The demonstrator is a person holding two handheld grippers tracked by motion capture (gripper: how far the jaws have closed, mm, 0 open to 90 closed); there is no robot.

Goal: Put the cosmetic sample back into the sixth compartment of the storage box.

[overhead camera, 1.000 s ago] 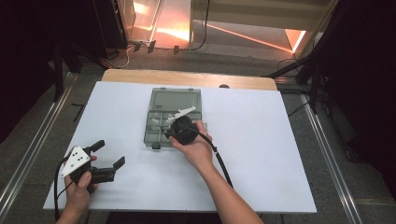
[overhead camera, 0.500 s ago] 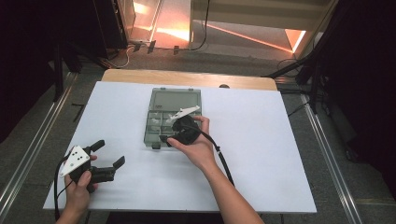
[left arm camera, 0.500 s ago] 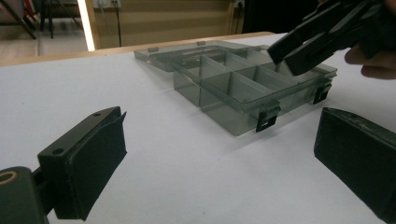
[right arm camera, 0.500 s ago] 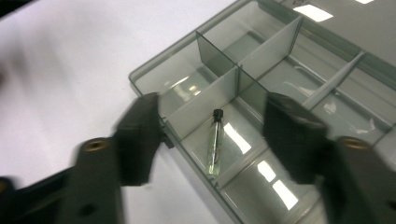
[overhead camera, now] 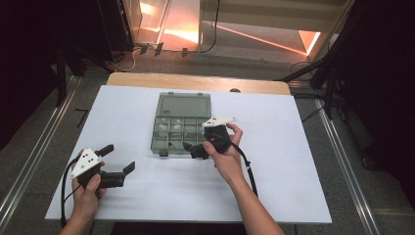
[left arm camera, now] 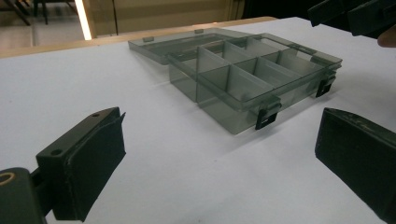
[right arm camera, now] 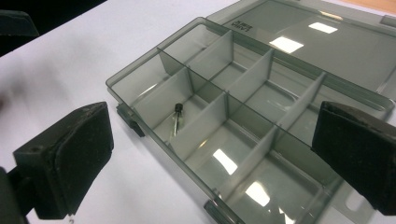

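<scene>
Claw jaws of the right claw (overhead camera: 195,148) have just been opening, empty, over the smoky transparent plastic compartment box (overhead camera: 179,128) mid-worktop. A small black-capped component (right arm camera: 177,114) lies in a near-edge compartment. The left claw (overhead camera: 118,159) gapes empty near the worktop's (overhead camera: 293,161) front-left corner.

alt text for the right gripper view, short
An open smoky-clear compartment box lies on a white table, seen between the right gripper's two wide-open black jaws, which hold nothing. A small black-headed part with thin leads lies in one compartment near the box's front edge; the others look empty, and the lid lies flat behind.
</scene>
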